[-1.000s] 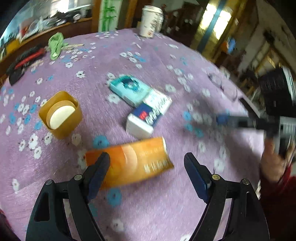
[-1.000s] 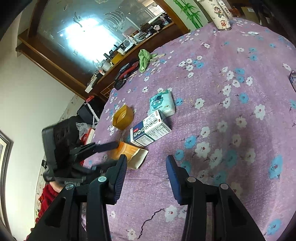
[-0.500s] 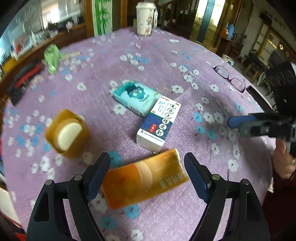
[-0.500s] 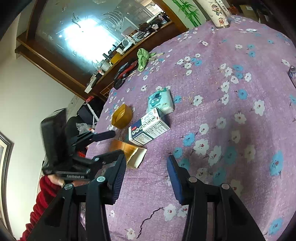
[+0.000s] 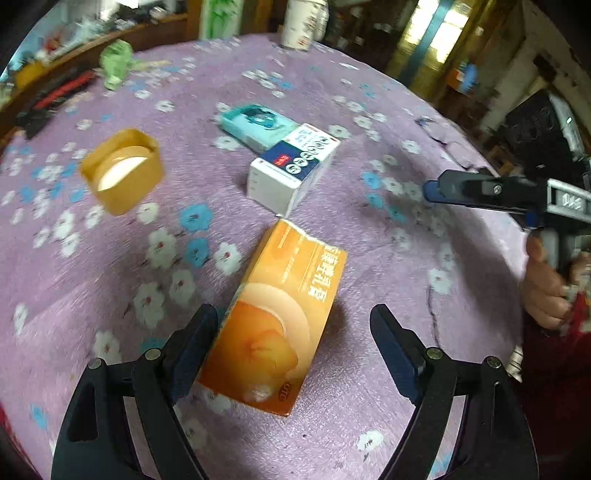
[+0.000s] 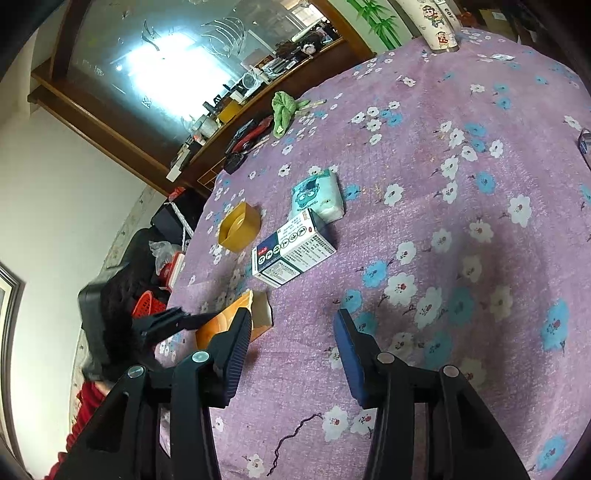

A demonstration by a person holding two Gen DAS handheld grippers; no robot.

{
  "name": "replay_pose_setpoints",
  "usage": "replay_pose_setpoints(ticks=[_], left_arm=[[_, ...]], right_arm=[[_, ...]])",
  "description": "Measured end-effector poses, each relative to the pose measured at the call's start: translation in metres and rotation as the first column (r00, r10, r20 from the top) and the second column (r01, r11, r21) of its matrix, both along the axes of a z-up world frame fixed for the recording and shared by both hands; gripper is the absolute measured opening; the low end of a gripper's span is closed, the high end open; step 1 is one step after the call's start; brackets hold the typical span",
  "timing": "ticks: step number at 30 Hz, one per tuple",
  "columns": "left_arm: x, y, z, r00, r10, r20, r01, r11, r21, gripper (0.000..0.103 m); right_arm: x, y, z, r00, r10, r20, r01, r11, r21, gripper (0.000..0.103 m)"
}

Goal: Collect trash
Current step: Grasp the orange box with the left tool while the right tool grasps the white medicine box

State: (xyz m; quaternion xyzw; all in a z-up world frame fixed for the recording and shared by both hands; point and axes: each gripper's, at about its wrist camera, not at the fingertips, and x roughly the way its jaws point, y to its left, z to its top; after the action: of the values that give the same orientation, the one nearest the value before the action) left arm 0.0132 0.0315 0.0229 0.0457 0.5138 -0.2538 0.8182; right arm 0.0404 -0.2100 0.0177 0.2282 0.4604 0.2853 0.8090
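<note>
Left gripper (image 5: 291, 339): spread wide and opening at this moment; straddles the near end of the orange box, left finger (image 5: 192, 343) just beside the box edge, right finger well apart from it; nothing pinched. Probably lined up so the jaws can close across the short width.
Right gripper (image 6: 291, 350): half spread, empty, hovers over bare cloth; apparently kept aside as the free tool.
Hand (image 5: 546, 291): wraps the right gripper's handle at the right edge of the left view, red sleeve below it.
Orange box (image 5: 280, 314): lies flat on the tablecloth, long axis pointing away from the left gripper; far end looks torn open. Nearest piece of trash, so likely the first to collect.
White-and-blue box (image 5: 291, 166): lies on its side just beyond the orange box, one end resting against the teal packet.
Teal packet (image 5: 258, 123): flat on the cloth, behind the white-and-blue box.
Yellow tape roll (image 5: 123, 170): left of the boxes, apart from them, resting on its side.
Tablecloth (image 5: 369, 96): purple with flowers, covers the table.
Green cloth (image 6: 282, 110): crumpled near the far edge, well apart from the boxes.
Paper cup (image 6: 437, 24): upright at the far edge.
Bin: none identifiable in either view.
Count: grippers 2; boxes 2; packet 1; tape roll 1; cup 1; green cloth 1.
</note>
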Motion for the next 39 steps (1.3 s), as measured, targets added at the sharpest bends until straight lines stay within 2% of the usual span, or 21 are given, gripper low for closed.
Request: replay_pose_setpoints(ticks=[3, 5, 6, 7, 10, 12, 14, 17, 18, 19, 21, 24, 27, 31, 37, 39], left_arm=[[-0.009, -0.006, -0.001, 0.994, 0.095, 0.056, -0.098, 0.994, 0.057, 0.082], [-0.016, -0.014, -0.001, 0.981, 0.154, 0.115, -0.167, 0.980, 0.112, 0.072], [-0.018, -0.017, -0.003, 0.979, 0.165, 0.122, -0.179, 0.977, 0.118, 0.055], [-0.018, -0.017, -0.005, 0.977, 0.175, 0.122, -0.190, 0.974, 0.124, 0.047], [-0.022, -0.017, -0.007, 0.964, 0.217, 0.154, -0.235, 0.966, 0.107, 0.047], [-0.028, -0.008, -0.004, 0.951, 0.261, 0.167, -0.272, 0.961, 0.049, 0.047], [-0.039, 0.004, 0.006, 0.920, 0.314, 0.234, -0.324, 0.946, 0.005, 0.047], [-0.052, 0.027, 0.023, 0.841, 0.424, 0.337, -0.425, 0.902, -0.074, 0.047], [-0.053, 0.033, 0.025, 0.822, 0.450, 0.348, -0.446, 0.890, -0.097, 0.047], [-0.054, 0.042, 0.027, 0.793, 0.489, 0.363, -0.480, 0.869, -0.123, 0.047], [-0.052, 0.058, 0.028, 0.753, 0.552, 0.359, -0.531, 0.831, -0.164, 0.047], [-0.046, 0.075, 0.024, 0.722, 0.618, 0.312, -0.577, 0.786, -0.221, 0.047], [-0.046, 0.078, 0.024, 0.712, 0.634, 0.301, -0.589, 0.773, -0.236, 0.047], [-0.047, 0.070, 0.027, 0.716, 0.616, 0.329, -0.580, 0.786, -0.211, 0.047], [-0.047, 0.060, 0.027, 0.724, 0.587, 0.361, -0.572, 0.804, -0.161, 0.047], [-0.046, 0.059, 0.026, 0.725, 0.586, 0.363, -0.574, 0.804, -0.152, 0.047]], right_arm=[[-0.001, 0.002, 0.003, 1.000, -0.004, 0.004, 0.004, 1.000, -0.017, 0.050], [-0.002, 0.005, 0.006, 1.000, -0.005, 0.005, 0.005, 1.000, -0.027, 0.050], [-0.002, 0.008, 0.009, 1.000, -0.004, 0.009, 0.004, 0.999, -0.035, 0.050], [-0.003, 0.011, 0.011, 1.000, -0.003, 0.012, 0.004, 0.999, -0.044, 0.050], [0.000, 0.023, 0.020, 1.000, -0.002, 0.030, 0.004, 0.996, -0.094, 0.051], [0.006, 0.029, 0.028, 0.999, 0.004, 0.051, 0.003, 0.992, -0.123, 0.054], [0.015, 0.035, 0.033, 0.997, -0.002, 0.082, 0.014, 0.989, -0.147, 0.060], [0.036, 0.048, 0.035, 0.992, -0.009, 0.129, 0.038, 0.973, -0.226, 0.079], [0.043, 0.053, 0.033, 0.989, -0.019, 0.146, 0.055, 0.967, -0.251, 0.079], [0.049, 0.059, 0.030, 0.987, -0.023, 0.161, 0.067, 0.959, -0.275, 0.079], [0.055, 0.071, 0.024, 0.986, 0.003, 0.169, 0.050, 0.950, -0.310, 0.083], [0.056, 0.088, 0.012, 0.981, 0.047, 0.187, 0.024, 0.933, -0.359, 0.087], [0.051, 0.105, 0.005, 0.968, 0.085, 0.236, 0.032, 0.892, -0.450, 0.090], [0.048, 0.118, -0.002, 0.956, 0.126, 0.265, 0.034, 0.850, -0.525, 0.091], [0.048, 0.120, -0.011, 0.957, 0.125, 0.260, 0.046, 0.823, -0.566, 0.090], [0.050, 0.119, -0.013, 0.960, 0.117, 0.254, 0.049, 0.824, -0.564, 0.082]])
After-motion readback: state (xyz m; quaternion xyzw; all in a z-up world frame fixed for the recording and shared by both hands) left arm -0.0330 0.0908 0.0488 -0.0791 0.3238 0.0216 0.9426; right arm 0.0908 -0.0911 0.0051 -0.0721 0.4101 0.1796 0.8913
